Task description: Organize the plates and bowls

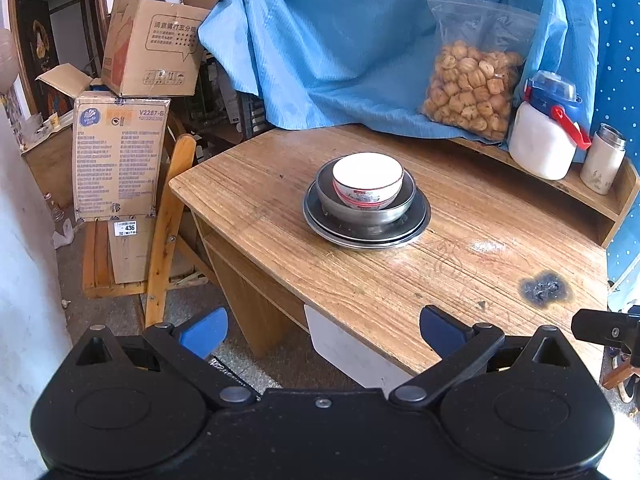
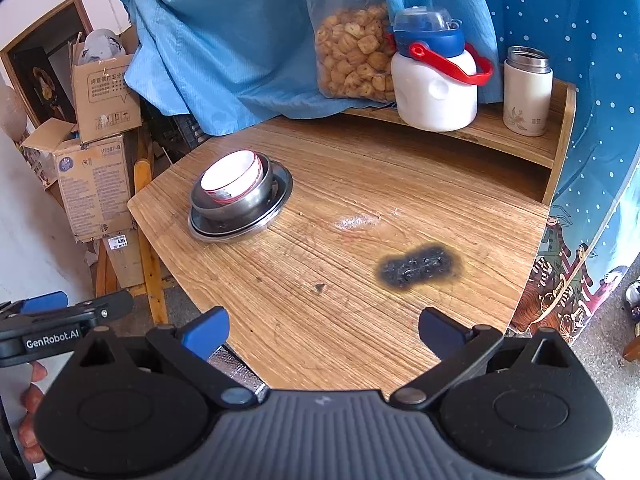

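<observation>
A white bowl with a red band [image 1: 367, 182] [image 2: 231, 176] sits nested in a steel bowl [image 1: 366, 208] [image 2: 240, 200], which rests on stacked steel plates [image 1: 416, 224] [image 2: 280, 196] near the middle of the wooden table [image 1: 360, 280] [image 2: 360, 184]. My left gripper [image 1: 324, 330] is open and empty, held back over the table's near edge, well short of the stack. My right gripper [image 2: 324, 330] is also open and empty, over the near part of the table, with the stack far ahead to its left. The left gripper's body [image 2: 60, 320] shows at the left edge of the right wrist view.
A raised shelf [image 2: 520, 140] at the back holds a bag of snacks [image 1: 468, 84] [image 2: 352, 56], a white jug with a blue lid [image 1: 540, 136] [image 2: 436, 76] and a white flask [image 1: 602, 160] [image 2: 526, 92]. A burnt patch [image 1: 544, 286] [image 2: 418, 266] marks the tabletop. Cardboard boxes [image 1: 120, 152] and a wooden chair [image 1: 164, 240] stand left.
</observation>
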A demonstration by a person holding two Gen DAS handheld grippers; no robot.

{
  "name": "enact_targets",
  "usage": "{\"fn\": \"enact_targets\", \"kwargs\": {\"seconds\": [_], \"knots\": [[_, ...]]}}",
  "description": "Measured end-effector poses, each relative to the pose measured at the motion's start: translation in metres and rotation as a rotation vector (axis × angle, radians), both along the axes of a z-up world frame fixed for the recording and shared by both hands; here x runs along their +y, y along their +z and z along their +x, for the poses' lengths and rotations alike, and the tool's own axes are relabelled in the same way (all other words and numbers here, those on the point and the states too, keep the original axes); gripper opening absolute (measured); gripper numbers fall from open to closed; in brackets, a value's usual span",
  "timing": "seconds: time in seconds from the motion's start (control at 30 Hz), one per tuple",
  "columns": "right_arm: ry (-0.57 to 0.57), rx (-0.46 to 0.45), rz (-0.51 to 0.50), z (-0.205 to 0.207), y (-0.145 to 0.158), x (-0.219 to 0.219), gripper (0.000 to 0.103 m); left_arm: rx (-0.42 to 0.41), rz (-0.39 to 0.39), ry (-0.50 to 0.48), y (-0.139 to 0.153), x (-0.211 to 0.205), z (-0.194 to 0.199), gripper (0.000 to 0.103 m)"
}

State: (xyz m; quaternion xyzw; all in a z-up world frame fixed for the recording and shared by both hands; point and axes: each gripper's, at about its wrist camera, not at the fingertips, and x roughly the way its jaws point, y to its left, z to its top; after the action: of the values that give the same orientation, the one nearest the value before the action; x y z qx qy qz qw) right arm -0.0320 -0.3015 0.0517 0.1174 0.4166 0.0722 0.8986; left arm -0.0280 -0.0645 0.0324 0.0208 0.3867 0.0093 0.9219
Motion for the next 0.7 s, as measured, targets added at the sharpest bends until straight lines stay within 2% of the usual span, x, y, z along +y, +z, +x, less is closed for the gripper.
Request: {"fn": "enact_targets", "kwargs": {"seconds": [0.17,0.7], "knots": [[0.005,-0.001,0.000,0.004,0.000,-0.001,0.103,-0.001,0.027,-0.004,0.000,-0.005,0.001,0.102],[0.009,0.005,-0.007,0.015,-0.002,-0.002,0.103,0.005,0.039,0.005,-0.002,-0.008,0.008,0.102]]}}
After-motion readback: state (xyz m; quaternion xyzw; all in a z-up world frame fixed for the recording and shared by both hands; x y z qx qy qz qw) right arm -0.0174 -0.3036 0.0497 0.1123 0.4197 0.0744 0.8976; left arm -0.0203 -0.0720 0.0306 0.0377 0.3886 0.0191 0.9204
